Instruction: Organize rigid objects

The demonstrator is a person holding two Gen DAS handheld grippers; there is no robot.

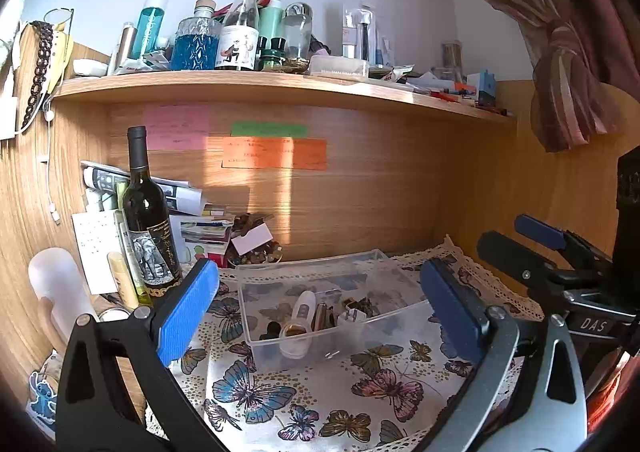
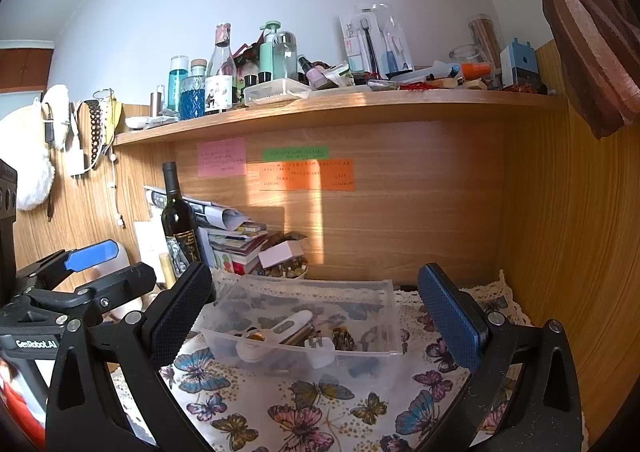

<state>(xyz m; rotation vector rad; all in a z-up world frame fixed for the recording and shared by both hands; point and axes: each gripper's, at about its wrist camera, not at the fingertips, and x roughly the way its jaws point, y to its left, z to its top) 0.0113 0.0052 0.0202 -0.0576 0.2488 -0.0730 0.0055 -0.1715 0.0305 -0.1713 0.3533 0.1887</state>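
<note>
Here clear rectangular plastic bin on butterfly-print cloth; both tongs agape.

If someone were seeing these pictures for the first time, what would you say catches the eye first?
Probably the clear plastic bin of small items, sitting centre on the butterfly-print cloth between the open jaws of the right hand-held gripper. Next, the dark wine bottle standing upright at the left, by a stack of papers. Above, a wooden shelf is crowded with bottles.
</note>
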